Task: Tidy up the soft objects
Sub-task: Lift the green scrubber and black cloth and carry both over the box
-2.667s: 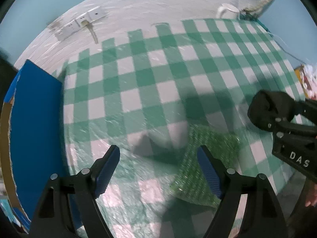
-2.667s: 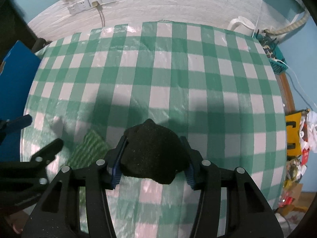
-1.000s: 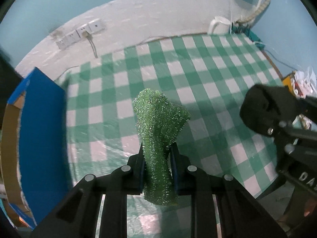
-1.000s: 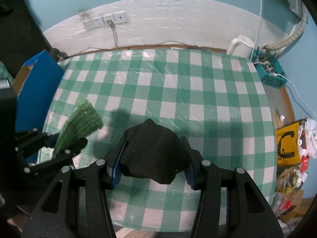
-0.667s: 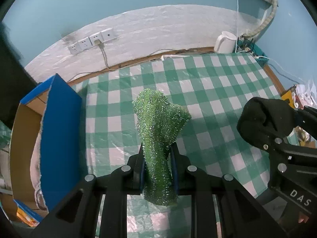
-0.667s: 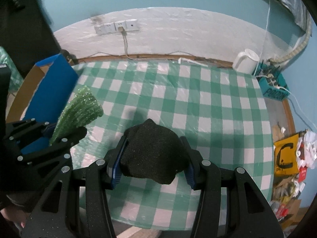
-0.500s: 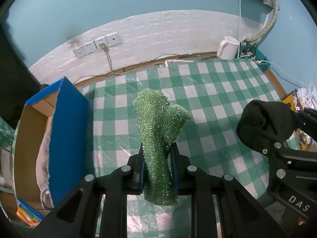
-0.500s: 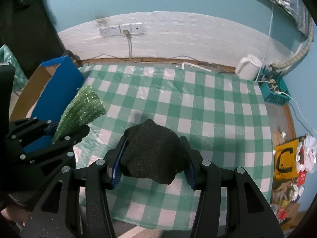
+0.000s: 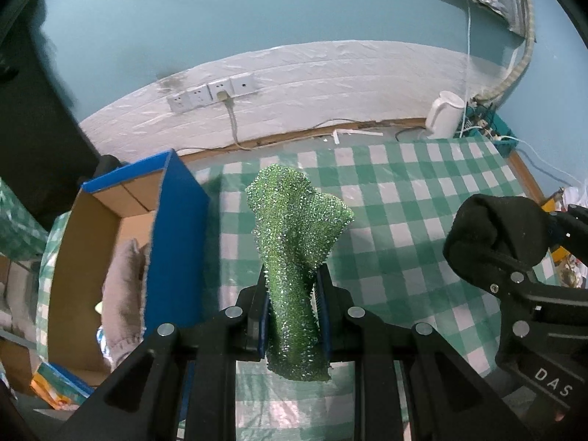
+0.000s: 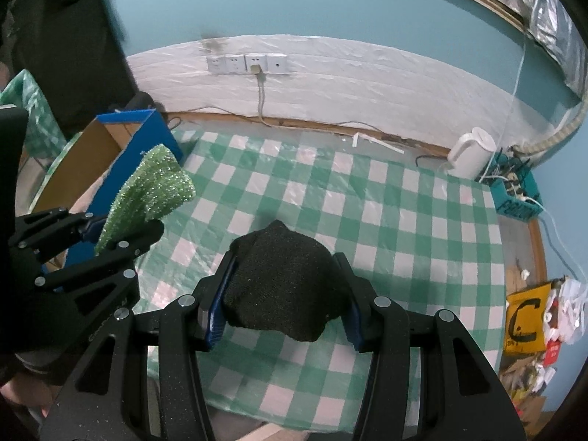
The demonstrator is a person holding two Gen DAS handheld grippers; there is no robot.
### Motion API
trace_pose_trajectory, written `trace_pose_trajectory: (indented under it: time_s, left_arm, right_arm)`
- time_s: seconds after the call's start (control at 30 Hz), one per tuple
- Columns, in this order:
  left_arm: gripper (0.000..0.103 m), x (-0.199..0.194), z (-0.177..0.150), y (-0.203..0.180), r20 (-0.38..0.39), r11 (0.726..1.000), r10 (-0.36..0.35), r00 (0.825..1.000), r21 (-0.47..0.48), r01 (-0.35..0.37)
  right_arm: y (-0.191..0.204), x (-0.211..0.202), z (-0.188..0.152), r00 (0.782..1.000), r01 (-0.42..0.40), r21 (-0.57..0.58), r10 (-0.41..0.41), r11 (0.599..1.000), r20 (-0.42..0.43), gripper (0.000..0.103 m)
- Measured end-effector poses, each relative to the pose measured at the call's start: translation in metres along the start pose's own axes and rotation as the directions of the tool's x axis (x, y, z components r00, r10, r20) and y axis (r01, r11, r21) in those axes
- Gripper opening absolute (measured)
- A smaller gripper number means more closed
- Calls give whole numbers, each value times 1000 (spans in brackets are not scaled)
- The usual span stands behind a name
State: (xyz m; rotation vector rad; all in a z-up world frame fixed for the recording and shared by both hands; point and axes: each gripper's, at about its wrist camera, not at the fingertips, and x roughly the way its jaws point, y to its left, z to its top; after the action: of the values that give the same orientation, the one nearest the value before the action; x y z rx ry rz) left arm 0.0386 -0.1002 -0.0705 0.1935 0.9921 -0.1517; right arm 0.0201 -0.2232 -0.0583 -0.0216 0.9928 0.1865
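Note:
My left gripper (image 9: 292, 305) is shut on a sparkly green cloth (image 9: 297, 242) and holds it high above the green checked table (image 9: 411, 198). It also shows in the right wrist view (image 10: 150, 187) at the left. My right gripper (image 10: 283, 294) is shut on a black knitted cloth (image 10: 283, 286), also held above the table; it shows in the left wrist view (image 9: 496, 235) at the right. An open blue cardboard box (image 9: 172, 228) stands at the table's left edge, with a beige towel (image 9: 123, 294) inside.
A white kettle (image 10: 470, 152) and a teal basket of cables (image 10: 514, 191) sit at the far right corner. Wall sockets (image 10: 246, 63) with a plugged cord are on the back wall. Yellow and white clutter (image 10: 525, 323) lies on the floor to the right.
The left gripper, open over the green cloth on the table 2.7 s ago, has shut on it. Both grippers have risen well above the table, showing the box's inside.

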Motion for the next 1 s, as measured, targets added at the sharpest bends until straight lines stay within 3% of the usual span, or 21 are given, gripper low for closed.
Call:
trace_pose_trajectory:
  time_s: [1.0]
  left_arm:
    - [21, -16, -20, 124, 2, 970, 91, 996, -227, -88]
  right_arm:
    - [113, 13, 52, 995, -94, -144, 96, 985, 4, 51]
